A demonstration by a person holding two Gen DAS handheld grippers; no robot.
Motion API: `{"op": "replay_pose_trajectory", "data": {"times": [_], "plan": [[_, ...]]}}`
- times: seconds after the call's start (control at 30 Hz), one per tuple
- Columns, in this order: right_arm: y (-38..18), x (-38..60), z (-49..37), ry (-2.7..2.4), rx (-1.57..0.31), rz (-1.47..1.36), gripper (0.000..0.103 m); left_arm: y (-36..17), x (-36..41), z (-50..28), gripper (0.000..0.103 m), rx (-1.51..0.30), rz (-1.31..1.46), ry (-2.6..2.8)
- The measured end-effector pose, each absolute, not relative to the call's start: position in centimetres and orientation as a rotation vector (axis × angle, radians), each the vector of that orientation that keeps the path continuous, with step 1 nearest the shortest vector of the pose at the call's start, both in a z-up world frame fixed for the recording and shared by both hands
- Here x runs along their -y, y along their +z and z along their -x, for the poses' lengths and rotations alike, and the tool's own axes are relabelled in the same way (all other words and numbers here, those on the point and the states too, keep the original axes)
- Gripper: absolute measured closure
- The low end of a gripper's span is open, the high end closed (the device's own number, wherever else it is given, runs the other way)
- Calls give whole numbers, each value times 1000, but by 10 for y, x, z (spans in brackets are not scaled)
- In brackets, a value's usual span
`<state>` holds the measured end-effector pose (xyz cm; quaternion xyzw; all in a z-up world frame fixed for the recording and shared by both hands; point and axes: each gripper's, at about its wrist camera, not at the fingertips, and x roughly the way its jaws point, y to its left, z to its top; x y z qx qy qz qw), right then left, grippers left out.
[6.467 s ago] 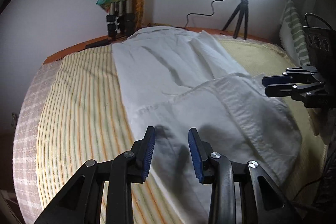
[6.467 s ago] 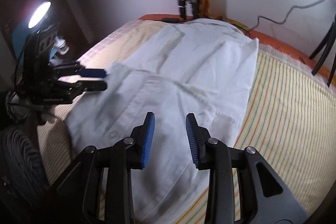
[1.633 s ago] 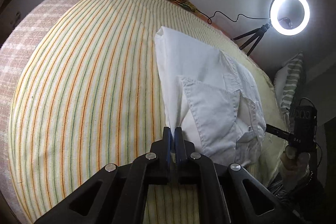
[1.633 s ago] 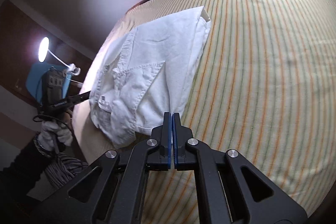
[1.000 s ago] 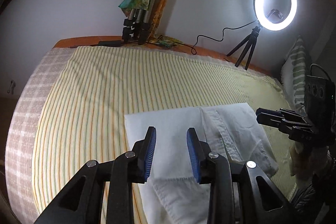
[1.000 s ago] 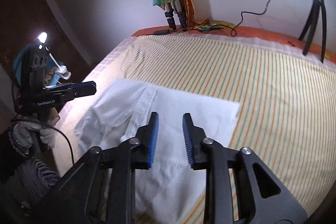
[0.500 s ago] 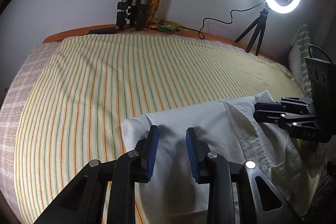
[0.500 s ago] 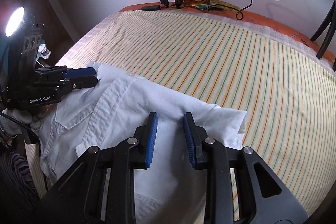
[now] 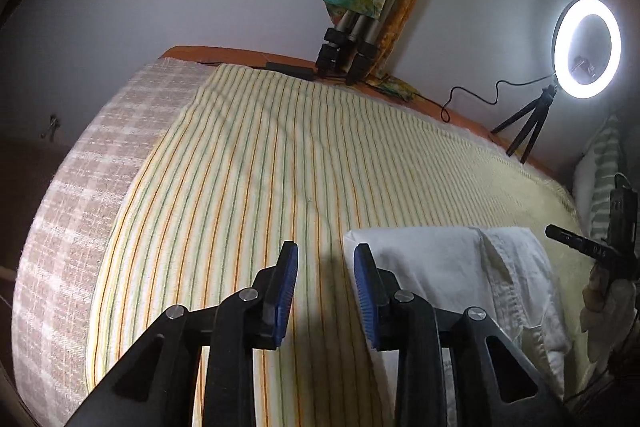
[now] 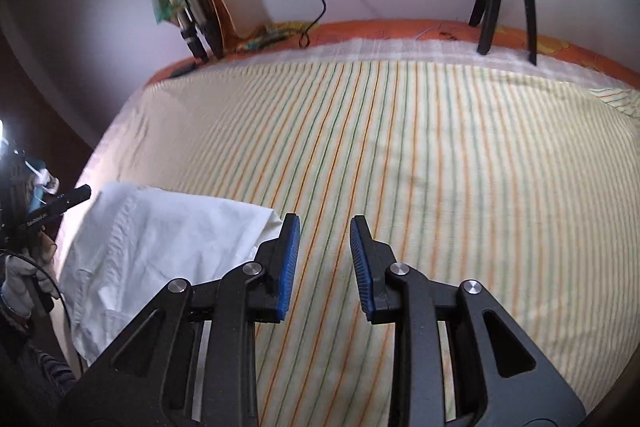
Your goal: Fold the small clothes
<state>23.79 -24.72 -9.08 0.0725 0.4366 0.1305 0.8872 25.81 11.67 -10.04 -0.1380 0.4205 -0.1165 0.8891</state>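
Observation:
A white shirt [image 9: 460, 279] lies folded on the striped bed cover. In the left wrist view it is at the lower right, just right of my left gripper [image 9: 325, 267], which is open and empty over bare cover. In the right wrist view the shirt [image 10: 160, 247] lies at the lower left, with its near corner beside the left finger of my right gripper [image 10: 325, 239], which is open and empty. Each gripper shows in the other's view at the edge: the right one [image 9: 576, 247], the left one [image 10: 56, 209].
The yellow striped cover [image 9: 280, 167] spans the bed, with a checked sheet [image 9: 92, 179] on its left side. A lit ring light on a small tripod [image 9: 586, 47] and a folded tripod with a scarf [image 9: 360, 27] stand at the far edge by the wall. A striped pillow [image 9: 604, 163] lies at the right.
Both grippers let go of the shirt after folding it over and have drawn apart sideways. The left one now sits left of the shirt, the right one right of it.

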Motion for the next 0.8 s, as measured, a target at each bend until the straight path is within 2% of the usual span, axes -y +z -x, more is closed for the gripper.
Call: {"op": "replay_pose_trajectory", "data": {"times": [0.07, 0.13, 0.2, 0.33, 0.47, 0.7, 0.8], "plan": [[-84, 251, -228, 289, -895, -180, 51, -94, -117, -252, 64, -869, 301, -251], [-81, 254, -219, 329, -903, -231, 49, -93, -117, -245, 53, -883, 341, -272], [-80, 255, -211, 370, -923, -290, 49, -98, -119, -240, 50, -923, 414, -302], [-89, 255, -198, 440, -975, -437, 45, -113, -125, -229, 50, -1008, 604, -337], [-112, 254, -191, 483, -1049, -540, 45, -126, -128, -226, 51, -1054, 714, -353], [-139, 246, -193, 527, -1123, -630, 45, -142, -116, -232, 62, -1122, 740, -385], [-141, 242, -195, 541, -1123, -629, 45, -143, -114, -234, 63, -1121, 743, -393]]}}
